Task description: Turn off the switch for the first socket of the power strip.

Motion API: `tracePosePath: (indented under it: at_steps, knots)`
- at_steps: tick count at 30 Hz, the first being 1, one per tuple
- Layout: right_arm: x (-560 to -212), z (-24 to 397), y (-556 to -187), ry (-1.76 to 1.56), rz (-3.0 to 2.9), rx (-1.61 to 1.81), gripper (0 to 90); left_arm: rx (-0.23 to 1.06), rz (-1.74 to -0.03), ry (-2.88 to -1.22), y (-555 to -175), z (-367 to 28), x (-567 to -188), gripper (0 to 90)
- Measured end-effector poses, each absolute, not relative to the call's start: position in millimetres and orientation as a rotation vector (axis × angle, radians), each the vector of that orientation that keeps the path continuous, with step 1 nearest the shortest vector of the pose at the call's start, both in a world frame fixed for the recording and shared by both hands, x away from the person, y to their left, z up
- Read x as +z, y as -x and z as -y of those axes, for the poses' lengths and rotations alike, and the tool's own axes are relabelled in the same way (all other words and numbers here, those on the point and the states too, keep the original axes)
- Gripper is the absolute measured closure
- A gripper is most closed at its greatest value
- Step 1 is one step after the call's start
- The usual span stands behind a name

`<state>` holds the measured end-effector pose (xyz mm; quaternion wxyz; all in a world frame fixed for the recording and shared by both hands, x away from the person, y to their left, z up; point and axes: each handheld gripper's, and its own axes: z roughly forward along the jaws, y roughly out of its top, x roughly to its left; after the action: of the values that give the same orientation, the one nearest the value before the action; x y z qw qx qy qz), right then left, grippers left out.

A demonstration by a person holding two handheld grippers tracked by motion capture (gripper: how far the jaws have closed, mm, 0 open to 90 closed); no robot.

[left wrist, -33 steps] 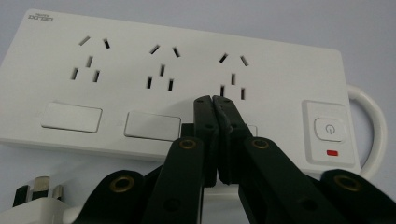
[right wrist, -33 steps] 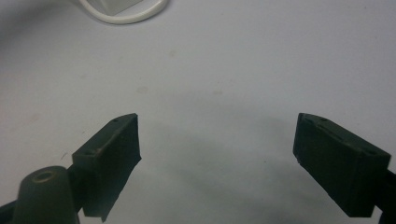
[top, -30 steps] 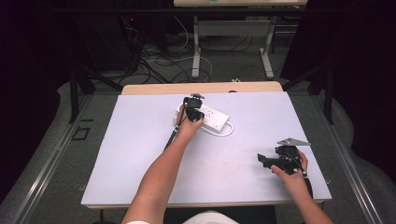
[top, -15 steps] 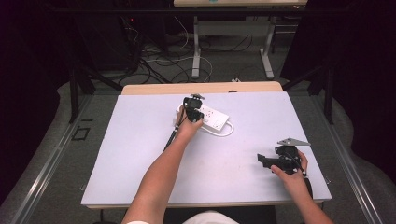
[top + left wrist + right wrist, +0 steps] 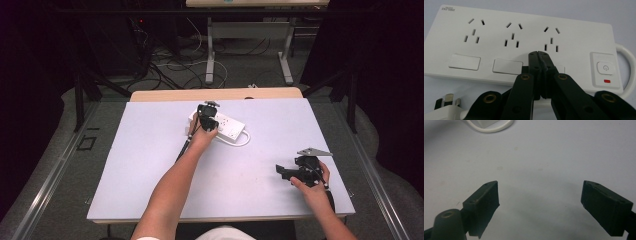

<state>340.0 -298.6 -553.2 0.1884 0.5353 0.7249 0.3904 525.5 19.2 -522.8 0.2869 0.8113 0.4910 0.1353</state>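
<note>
The left gripper point(image 5: 538, 53) has its jaws pressed tight together with nothing between them, their tips over the near edge of the white power strip point(image 5: 524, 37), beside its rightmost socket and left of the power button point(image 5: 604, 67); a white plug point(image 5: 445, 107) lies at the near left. The strip lies on the far middle of the white table point(image 5: 150, 175), its cord point(image 5: 243, 140) looping to the right. The right gripper point(image 5: 540, 202) is spread wide and empty over bare tabletop at the near right, well apart from the strip.

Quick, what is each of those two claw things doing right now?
Left gripper: shut, holding nothing, tips over the white power strip.
Right gripper: open, holding nothing, above the table.
</note>
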Motion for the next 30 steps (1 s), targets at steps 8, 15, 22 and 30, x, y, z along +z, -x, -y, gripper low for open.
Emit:
tracePosePath:
  at_steps: [8, 15, 22, 30]
  knots:
    - [-552.8, 298.5, -340.0, -1.506, -2.04, 1.099, 14.1, 0.38, -1.311, -2.18, -524.8, -17.1, -522.2, 88.5]
    - [-552.3, 298.6, -339.8, -1.504, -2.038, 1.1, 14.1, 0.383, -1.306, -2.187, -524.0, -16.8, -521.6, 83.9]
    - [-552.1, 298.5, -339.6, -1.502, -2.037, 1.099, 14.1, 0.395, -1.3, -2.193, -520.8, -14.1, -519.3, 79.6]
    - [-551.7, 298.5, -339.5, -1.501, -2.036, 1.1, 14.1, 0.38, -1.287, -2.198, -517.9, -15.2, -514.9, 73.9]
